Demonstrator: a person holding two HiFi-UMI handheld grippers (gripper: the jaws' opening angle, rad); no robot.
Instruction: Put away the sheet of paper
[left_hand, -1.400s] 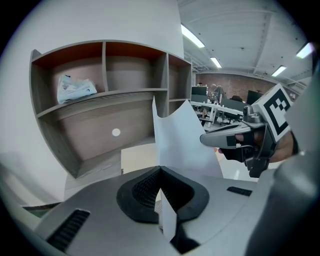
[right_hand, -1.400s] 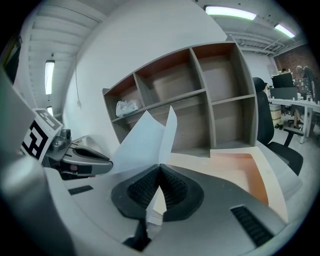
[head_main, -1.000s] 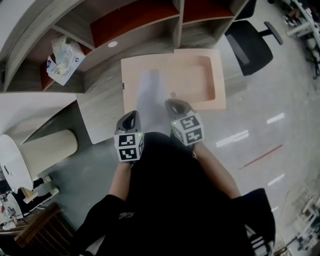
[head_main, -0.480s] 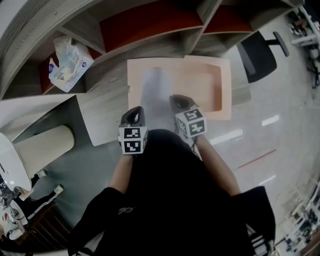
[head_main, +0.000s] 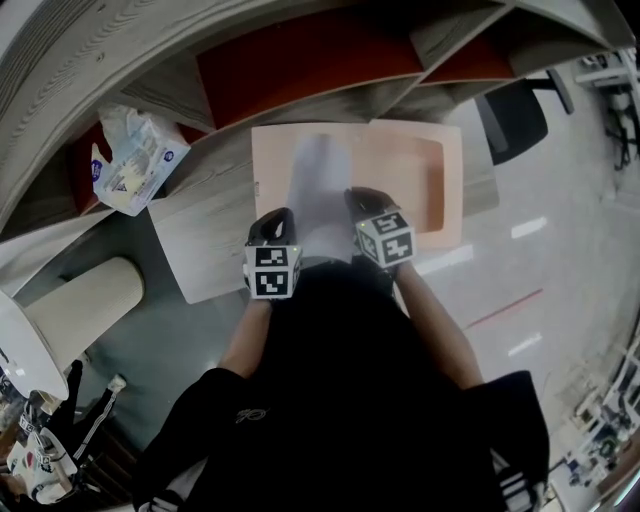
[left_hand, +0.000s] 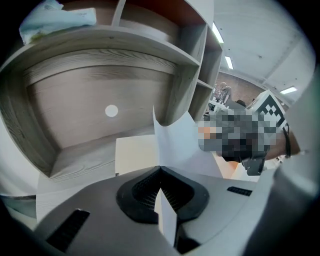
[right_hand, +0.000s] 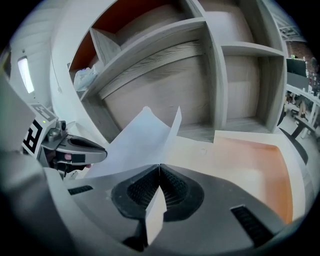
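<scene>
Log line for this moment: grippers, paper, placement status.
left gripper: shut on sheet of paper | right gripper: shut on same sheet | sheet: curved, over left part of tray | status: not released

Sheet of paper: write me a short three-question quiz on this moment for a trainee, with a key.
1. True or false: the sheet of paper lies flat, released, in the peach tray.
2. What sits in the shelf at the head view's left? A: tissue pack; B: mug; C: book.
3. Fill in: the left hand-held gripper and the right hand-held gripper are both shut on the ____.
Key: 1 false, both grippers hold it; 2 A; 3 sheet of paper.
</scene>
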